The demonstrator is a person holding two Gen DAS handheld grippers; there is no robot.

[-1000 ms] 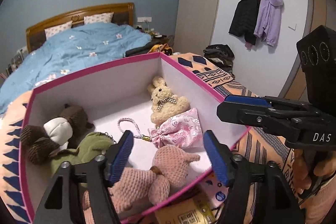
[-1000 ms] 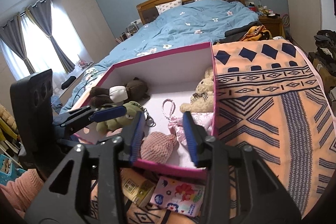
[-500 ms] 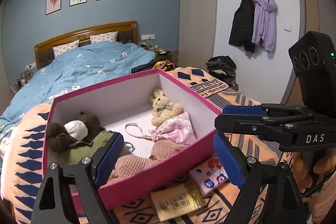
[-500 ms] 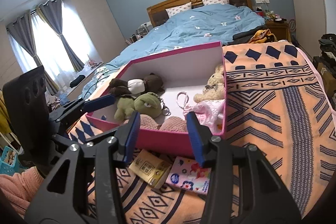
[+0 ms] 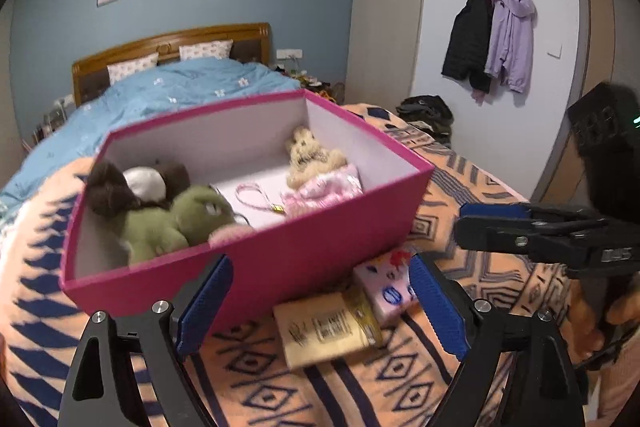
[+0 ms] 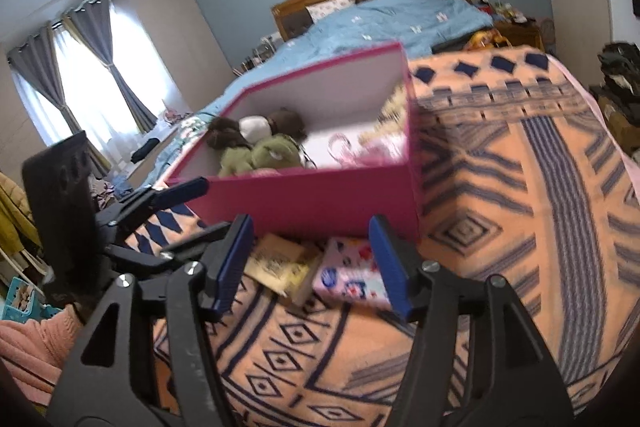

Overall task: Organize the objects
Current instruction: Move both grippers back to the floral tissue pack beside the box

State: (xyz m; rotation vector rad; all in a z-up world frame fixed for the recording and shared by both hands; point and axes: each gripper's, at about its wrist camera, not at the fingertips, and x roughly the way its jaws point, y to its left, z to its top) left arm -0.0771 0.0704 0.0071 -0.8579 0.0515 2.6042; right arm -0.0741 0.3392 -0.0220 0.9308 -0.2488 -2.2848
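Beside the pink box (image 5: 280, 263) on the blanket (image 6: 520, 227), both jaws just opening, empty; tan packet (image 5: 324, 331) and tissue pack (image 6: 352, 275) light, soft: pinch across edges.

Pink box of soft toys, with two flat packets lying just outside it.

You have the open pink box (image 5: 320, 247) sitting on the orange patterned blanket, white inside, its near wall facing you. Inside, a dark brown plush with a white middle (image 5: 140, 183) lies at the left, a green plush (image 5: 176, 219) against it, a cream bunny (image 5: 312, 157) at the far right corner, and a pink patterned pouch (image 5: 324, 189) with a looped cord beside it. A pink knitted toy (image 5: 228, 231) barely peeks over the near wall. In front of the box, a tan packet (image 5: 324, 331) and a pink cartoon-print packet (image 5: 384, 287) lie flat, touching.
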